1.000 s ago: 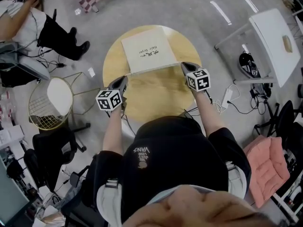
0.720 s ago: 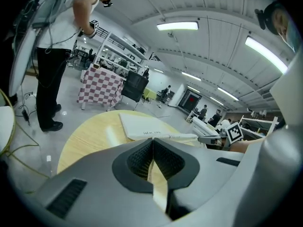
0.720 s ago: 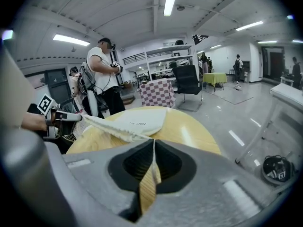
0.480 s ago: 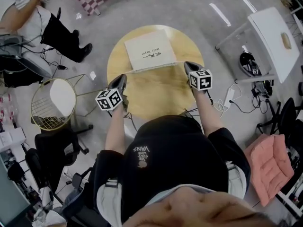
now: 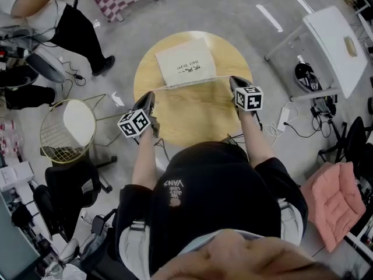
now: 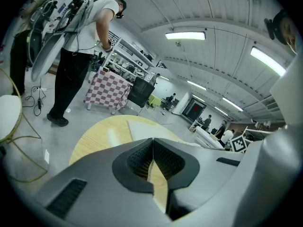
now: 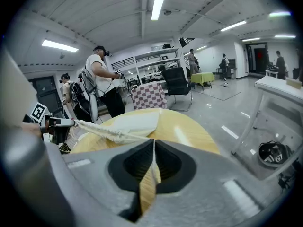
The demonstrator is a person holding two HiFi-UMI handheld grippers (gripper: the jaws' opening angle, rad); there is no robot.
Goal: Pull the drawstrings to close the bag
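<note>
My left tool (image 5: 148,97) has its jaws together. Its own view shows no cord, but the right gripper view shows the drawstring (image 7: 106,132) running taut to it. My right tool (image 5: 233,81) is clamped on the cord. The bag (image 5: 183,63) lies flat, far-centre on the round surface (image 5: 192,118). A wire chair (image 5: 67,127) stands to the left.

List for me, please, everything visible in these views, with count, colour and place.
round wooden table: one, light wood, centre.
flat cream fabric bag: one, cream, table's far half.
white drawstring cord: one, white, taut along the bag's near edge.
gold wire basket: one, gold, floor left.
white rectangular table: one, white, right.
pink cushion: one, pink, lower right.
left gripper: one, grey, shut on the cord.
right gripper: one, grey, shut on the cord.
</note>
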